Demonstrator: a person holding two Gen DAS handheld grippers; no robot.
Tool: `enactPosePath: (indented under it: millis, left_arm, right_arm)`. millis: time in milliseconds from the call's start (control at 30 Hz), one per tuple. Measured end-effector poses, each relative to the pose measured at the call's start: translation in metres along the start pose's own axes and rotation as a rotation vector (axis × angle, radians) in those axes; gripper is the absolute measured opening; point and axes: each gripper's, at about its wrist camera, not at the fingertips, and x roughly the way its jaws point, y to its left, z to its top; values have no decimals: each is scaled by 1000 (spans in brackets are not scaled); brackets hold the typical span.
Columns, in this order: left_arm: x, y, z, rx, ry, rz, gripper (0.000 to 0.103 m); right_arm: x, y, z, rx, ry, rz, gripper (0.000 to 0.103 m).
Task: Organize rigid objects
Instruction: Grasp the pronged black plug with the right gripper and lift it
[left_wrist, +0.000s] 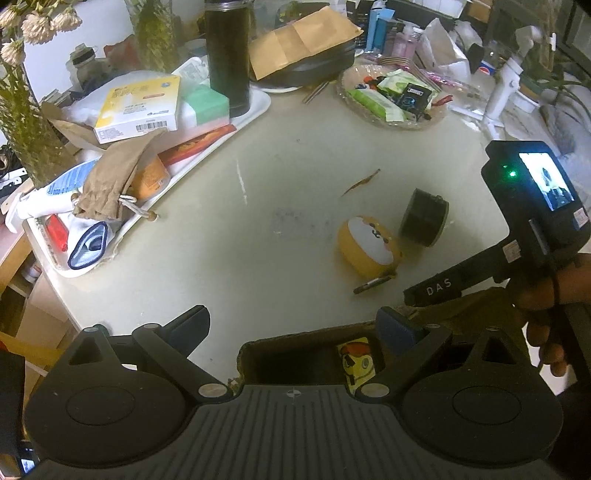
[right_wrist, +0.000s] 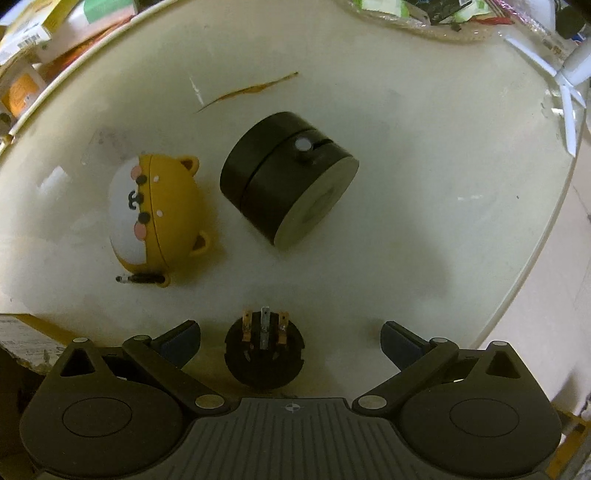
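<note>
While spread, right tool (right_wrist: 290, 341) flanks black plug (right_wrist: 264, 356).

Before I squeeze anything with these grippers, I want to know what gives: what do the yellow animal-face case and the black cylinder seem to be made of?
The yellow animal-face case looks like soft silicone or rubber: matte skin, rounded moulded ears, a seam around its middle. The black cylinder looks like hard plastic, possibly metal: smooth satin sides, crisp edges, a flat pale end face and a thin parting line. Neither can be confirmed by sight.

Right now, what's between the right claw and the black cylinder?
In the right wrist view, a small black plug with metal prongs lies between the open right claw fingers; past it, bare table up to the black cylinder.
</note>
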Motion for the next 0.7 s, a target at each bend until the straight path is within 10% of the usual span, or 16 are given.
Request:
enactPosePath:
  millis: [400,700]
  left_arm:
    - [3,2,0,-7,14,5,98]
    - [5,4,0,-16,26,10,98]
  right_arm:
    - [-8,0,-1,-2,-30,6,87]
    - [-16,2,-4,-29,-44,12,49]
